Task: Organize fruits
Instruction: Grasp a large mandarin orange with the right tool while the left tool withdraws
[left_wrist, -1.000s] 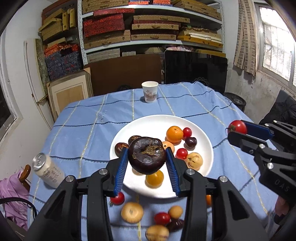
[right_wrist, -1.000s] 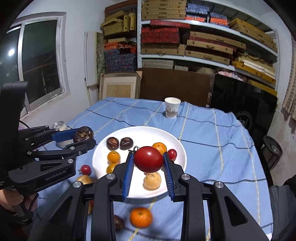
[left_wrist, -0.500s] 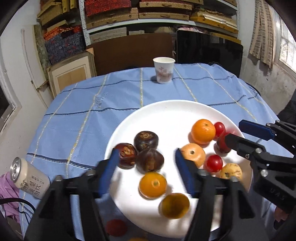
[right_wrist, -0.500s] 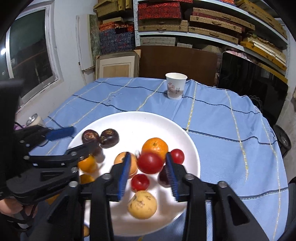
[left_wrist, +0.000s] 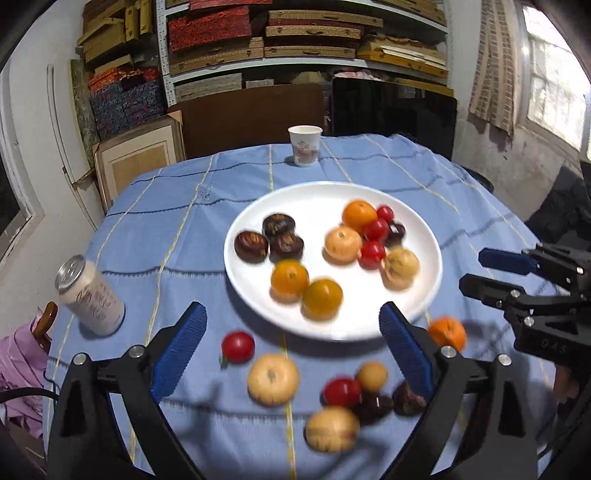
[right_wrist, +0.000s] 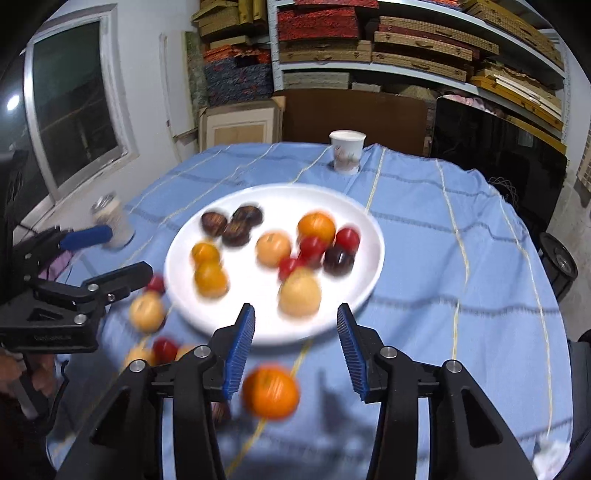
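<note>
A white plate (left_wrist: 314, 201) (right_wrist: 364, 221) on the blue cloth holds three dark brown fruits (left_wrist: 269, 240), oranges (left_wrist: 290, 278), red tomatoes (left_wrist: 373, 229) and a pale fruit (left_wrist: 400, 264). My left gripper (left_wrist: 291, 347) (right_wrist: 122, 254) hovers at the plate's near rim, its jaws opening wide and gripping nothing. Loose on the cloth below it lie a red tomato (left_wrist: 238, 347) and a pale fruit (left_wrist: 272, 378). My right gripper (right_wrist: 295, 343) (left_wrist: 480, 273) is also opening and empty, above the near rim. A loose orange (right_wrist: 271, 391) lies under it.
A paper cup (left_wrist: 304, 146) stands behind the plate and a pale drink can (left_wrist: 90, 295) to its left. More loose fruit (left_wrist: 369, 398) clusters near the front edge. Stacked shelves and a dark panel back the table. A purple cloth (left_wrist: 18, 365) hangs at the left.
The left gripper let go of the dark fruit beside two others on the plate. The right one let go of the red tomato there. Both opened and drew back to the near rim.
</note>
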